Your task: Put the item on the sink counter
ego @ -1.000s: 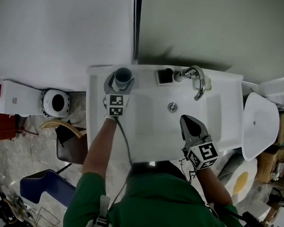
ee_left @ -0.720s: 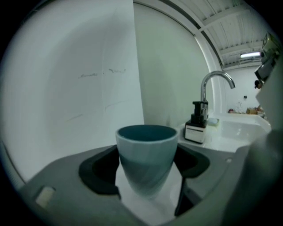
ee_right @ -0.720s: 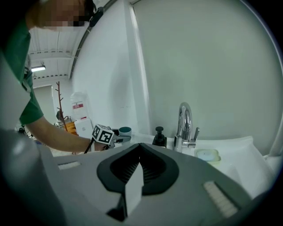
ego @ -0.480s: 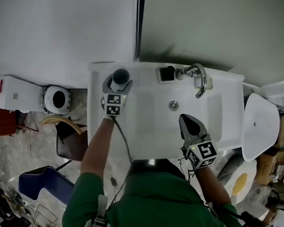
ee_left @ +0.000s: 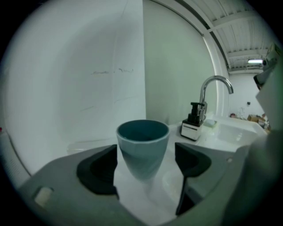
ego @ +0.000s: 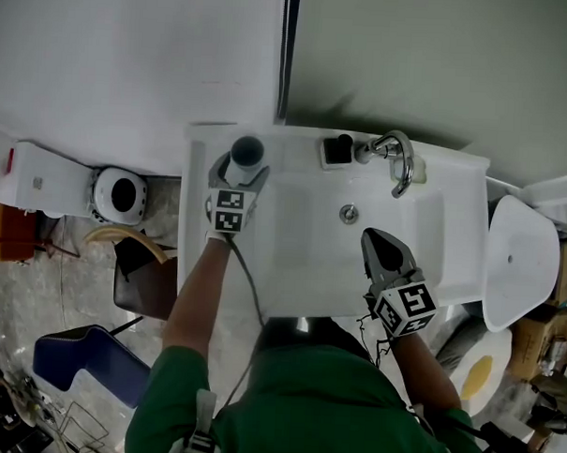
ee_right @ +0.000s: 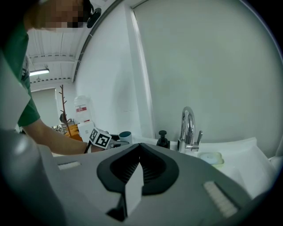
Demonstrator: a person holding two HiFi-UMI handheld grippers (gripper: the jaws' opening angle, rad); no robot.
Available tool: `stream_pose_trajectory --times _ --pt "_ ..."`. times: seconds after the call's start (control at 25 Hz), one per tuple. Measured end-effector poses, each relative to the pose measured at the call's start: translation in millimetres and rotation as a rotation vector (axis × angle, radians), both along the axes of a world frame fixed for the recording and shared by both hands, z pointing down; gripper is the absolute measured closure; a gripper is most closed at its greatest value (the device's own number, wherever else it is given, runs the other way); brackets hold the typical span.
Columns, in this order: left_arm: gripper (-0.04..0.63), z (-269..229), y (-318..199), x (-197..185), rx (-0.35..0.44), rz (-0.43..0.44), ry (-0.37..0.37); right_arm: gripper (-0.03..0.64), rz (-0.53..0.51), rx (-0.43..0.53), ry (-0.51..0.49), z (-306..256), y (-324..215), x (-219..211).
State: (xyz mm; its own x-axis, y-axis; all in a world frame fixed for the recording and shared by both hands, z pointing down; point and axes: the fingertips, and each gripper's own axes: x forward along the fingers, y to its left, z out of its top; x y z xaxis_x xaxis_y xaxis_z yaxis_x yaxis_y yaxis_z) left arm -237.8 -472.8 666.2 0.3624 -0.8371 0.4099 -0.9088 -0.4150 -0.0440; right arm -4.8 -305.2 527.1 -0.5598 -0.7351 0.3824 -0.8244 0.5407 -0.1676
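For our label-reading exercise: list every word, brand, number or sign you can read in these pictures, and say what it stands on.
No text here can be read.
Left marker cube, right marker cube: black-and-white square patterns only, no letters.
White container in the right gripper view: red label, too blurred to read.

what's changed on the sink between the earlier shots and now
The left tool has just been opening its jaws: the teal tapered cup stands upright between them with a gap each side, let go on the back left corner of the white sink counter. The shut right tool over the basin and the chrome tap stayed put.
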Motion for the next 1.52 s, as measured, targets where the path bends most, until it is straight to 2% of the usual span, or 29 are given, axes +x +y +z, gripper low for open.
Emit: stream_pose_trajectory --times 0.2,0.36,0.44,0.52,0.6,0.84,1.08,1.2,1.32,1.52 --pt "0.186 -11 26 -12 -0.034 -0.075 0.036 0.62 -0.013 0.028 -0.022 -11 0 3" --pt "0.195 -51 63 -16 -0.028 -0.129 0.098 0.62 -0.021 0.068 -0.047 -27 -2 7" --pt "0.242 -84 80 -17 0.024 -0.162 0.124 0.62 -0.012 0.101 -0.055 -38 -4 13" --pt "0.352 -123 97 -17 0.103 -0.192 0.16 0.62 -0.001 0.139 -0.062 -51 -7 17" --pt "0.416 -162 112 -15 0.179 -0.197 0.192 0.62 0.005 0.176 -0.072 -65 -9 19" --pt "0.48 -247 159 -1 0.335 -0.206 0.247 0.62 -0.035 0.255 -0.11 -98 -12 7" --pt "0.542 -294 191 18 0.376 -0.194 0.31 0.62 -0.073 0.357 -0.147 -142 1 -5" --pt "0.589 -320 204 14 0.415 -0.206 0.312 0.62 -0.091 0.396 -0.144 -164 13 -13" --pt "0.597 -341 209 9 0.466 -0.227 0.296 0.62 -0.102 0.453 -0.139 -185 18 -14" --pt "0.597 -358 206 18 0.523 -0.227 0.181 0.619 -0.093 0.528 -0.173 -207 14 -4"
